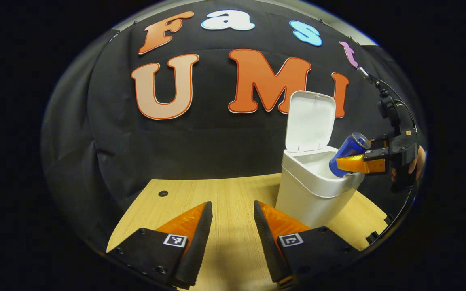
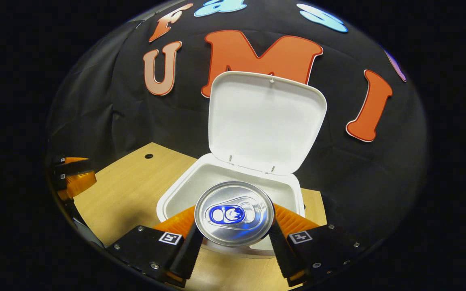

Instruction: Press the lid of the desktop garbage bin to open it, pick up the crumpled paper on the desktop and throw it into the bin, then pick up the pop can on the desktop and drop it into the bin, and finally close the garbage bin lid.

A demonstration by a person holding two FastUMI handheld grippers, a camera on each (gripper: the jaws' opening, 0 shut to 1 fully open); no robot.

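Clamping the pop can (image 2: 234,213) between both fingers, the right gripper (image 2: 233,238) tilts it over the bin's (image 1: 312,184) near rim, lid (image 2: 263,121) upright; released here, it could clip the rim. Left gripper (image 1: 233,238) idles, jaws apart.

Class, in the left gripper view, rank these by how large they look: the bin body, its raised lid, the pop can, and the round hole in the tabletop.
1. Bin body
2. Lid
3. Pop can
4. Hole
Apparent sizes only.
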